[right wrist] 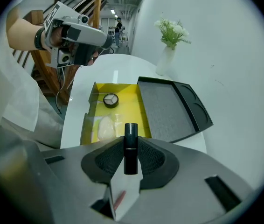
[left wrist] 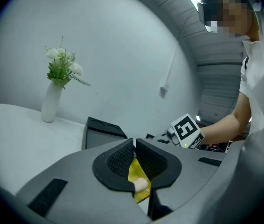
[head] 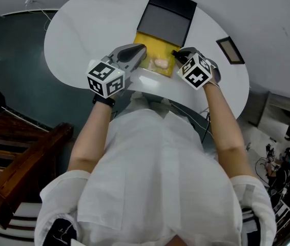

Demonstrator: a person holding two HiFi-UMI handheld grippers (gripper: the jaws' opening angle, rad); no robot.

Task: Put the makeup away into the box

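Note:
An open box (head: 152,41) with a yellow inside lies on the white table, its black lid (head: 166,20) folded back behind it. In it I see a round compact (right wrist: 110,100) and a pale puff (right wrist: 105,127) in clear wrap. My right gripper (right wrist: 131,146) points steeply down over the box's near edge, shut on a black lipstick tube (right wrist: 130,143) that stands upright between the pads. My left gripper (left wrist: 135,146) hovers at the box's left side, pointing nearly level, shut with nothing between its pads. Through the gap below them show the yellow box (left wrist: 135,172) and the puff (left wrist: 141,185).
A white vase (right wrist: 166,62) with flowers stands on the table (head: 83,35) beyond the lid. A small dark framed object (head: 230,50) lies at the table's right. Wooden stairs (head: 22,163) are to my left, below the table edge.

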